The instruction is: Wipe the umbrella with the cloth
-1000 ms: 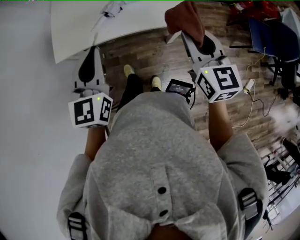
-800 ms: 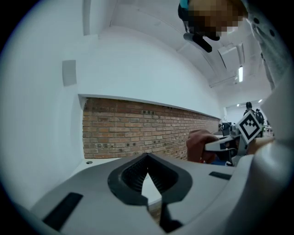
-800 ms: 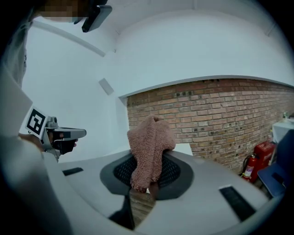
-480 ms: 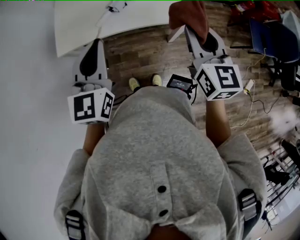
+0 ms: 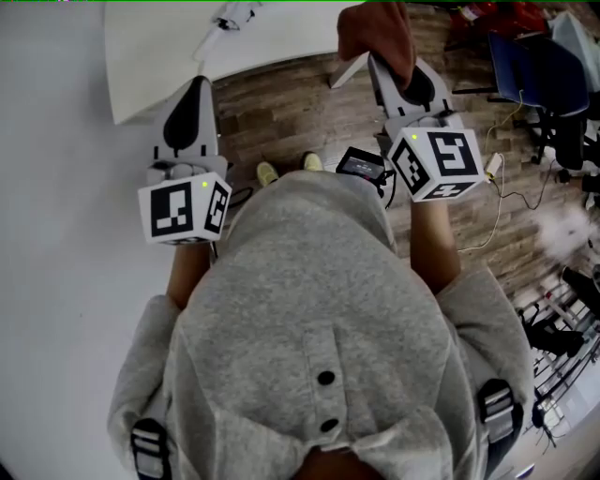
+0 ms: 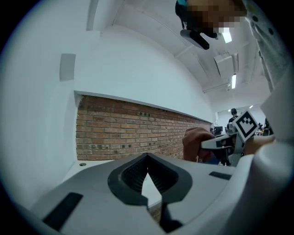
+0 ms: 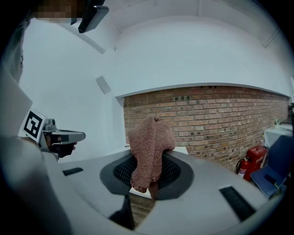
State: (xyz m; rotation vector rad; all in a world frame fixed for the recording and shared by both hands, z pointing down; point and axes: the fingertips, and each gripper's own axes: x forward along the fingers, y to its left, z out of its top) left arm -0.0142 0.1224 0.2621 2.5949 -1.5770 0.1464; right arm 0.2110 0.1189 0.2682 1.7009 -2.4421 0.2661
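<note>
The right gripper has its jaws pressed on a reddish-brown knitted cloth. The cloth stands up between the pads, and its lower end hangs down toward the camera. In the head view this gripper is held out in front of the person, above the wooden floor, and the cloth is just beside the edge of a white table. The left gripper is pressed together at the tips and has nothing between its jaws (only a narrow gap shows behind the tips). It is well apart from the right one, near the table's corner. On the table, at the upper edge of the head view, lies a small pale object; I cannot tell if it is the umbrella. A brick wall stands ahead of both grippers.
</note>
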